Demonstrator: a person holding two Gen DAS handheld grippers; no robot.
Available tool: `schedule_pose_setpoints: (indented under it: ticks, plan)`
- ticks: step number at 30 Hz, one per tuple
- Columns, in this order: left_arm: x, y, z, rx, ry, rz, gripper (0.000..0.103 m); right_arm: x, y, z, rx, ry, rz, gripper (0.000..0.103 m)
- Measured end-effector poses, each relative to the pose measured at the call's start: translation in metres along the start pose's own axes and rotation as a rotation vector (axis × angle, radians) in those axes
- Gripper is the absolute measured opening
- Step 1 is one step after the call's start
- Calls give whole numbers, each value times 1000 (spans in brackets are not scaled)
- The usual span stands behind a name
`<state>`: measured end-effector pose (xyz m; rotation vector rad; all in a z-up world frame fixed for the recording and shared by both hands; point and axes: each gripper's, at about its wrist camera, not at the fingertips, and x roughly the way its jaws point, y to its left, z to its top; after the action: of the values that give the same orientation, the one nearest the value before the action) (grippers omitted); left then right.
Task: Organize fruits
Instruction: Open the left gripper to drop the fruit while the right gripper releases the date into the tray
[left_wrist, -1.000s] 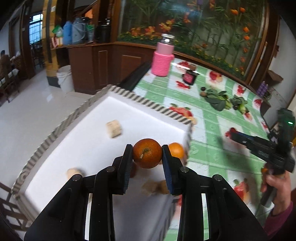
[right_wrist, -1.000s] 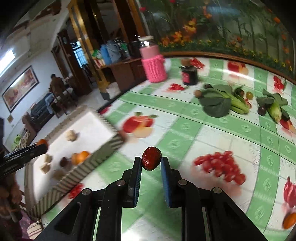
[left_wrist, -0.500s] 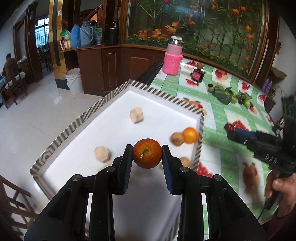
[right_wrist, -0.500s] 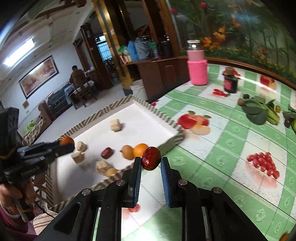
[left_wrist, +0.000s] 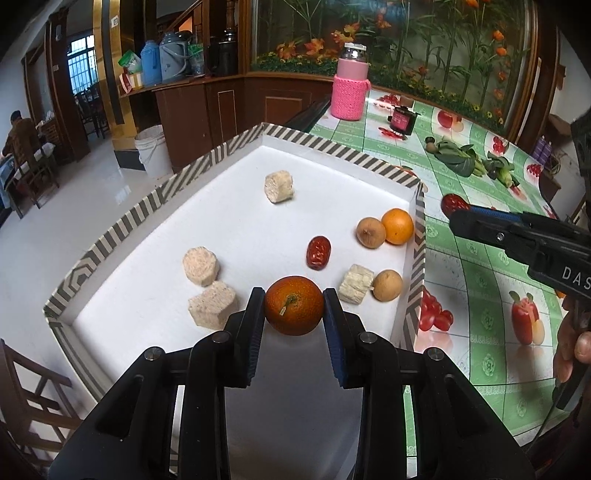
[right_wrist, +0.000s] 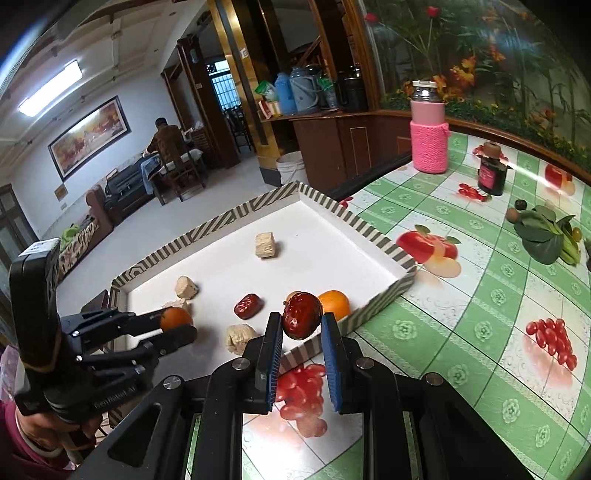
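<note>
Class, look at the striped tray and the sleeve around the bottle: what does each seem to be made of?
Striped tray: probably cardboard or paperboard, matte; thin folded walls with a printed stripe pattern and a plain white floor.
Sleeve on the bottle: knitted pink yarn, soft-looking; ribbed stitches show. The bottle itself looks like clear glass or plastic; hard to tell.

Fruit & block count

2 oranges (left_wrist: 294, 305) (left_wrist: 397, 226), 2 red dates (left_wrist: 318, 252) (right_wrist: 301, 315), 2 brown longans (left_wrist: 369, 232) (left_wrist: 387, 285), 4 beige blocks (left_wrist: 279, 186) (left_wrist: 200, 266) (left_wrist: 212, 304) (left_wrist: 356, 283), 1 tray (left_wrist: 155, 197).
</note>
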<state>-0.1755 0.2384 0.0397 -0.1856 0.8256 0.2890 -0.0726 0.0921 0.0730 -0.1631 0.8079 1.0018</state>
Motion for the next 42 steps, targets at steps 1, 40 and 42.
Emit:
schedule_pose_setpoints:
  ticks: [1, 40, 42]
  plan:
    - [1, -1, 0, 1, 2, 1, 30, 2, 1, 1, -2, 3, 2, 20]
    - [14, -2, 2, -46, 47, -19, 61, 88, -1, 47, -39, 135, 8, 22]
    - [13, -6, 3, -44, 39, -28, 61, 66, -3, 45, -37, 93, -15, 22]
